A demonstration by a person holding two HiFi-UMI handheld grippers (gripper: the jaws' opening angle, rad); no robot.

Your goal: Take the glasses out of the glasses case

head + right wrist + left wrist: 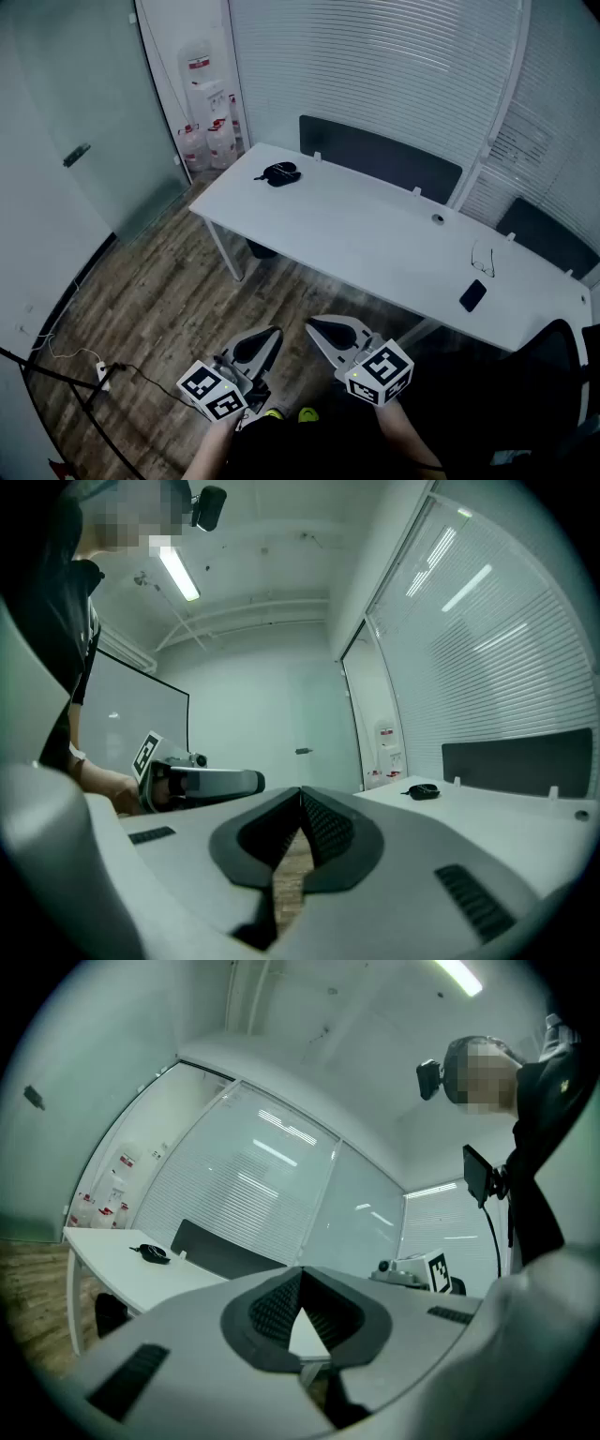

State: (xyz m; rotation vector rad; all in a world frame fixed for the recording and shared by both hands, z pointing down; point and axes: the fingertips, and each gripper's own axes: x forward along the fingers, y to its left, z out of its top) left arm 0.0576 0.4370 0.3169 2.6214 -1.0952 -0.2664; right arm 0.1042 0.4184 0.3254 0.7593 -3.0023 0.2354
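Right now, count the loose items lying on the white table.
3: a black glasses case at the far left end, eyeglasses near the right end, and a black phone beside them. None seems hidden.

On the long white table [375,234], the small black glasses case [278,173] lies at the far left end. The thin-framed glasses [484,258] lie well apart, near the right end, with the flat black phone [472,295] just before them. The left gripper [275,332] and right gripper [312,324] are side by side before the table.
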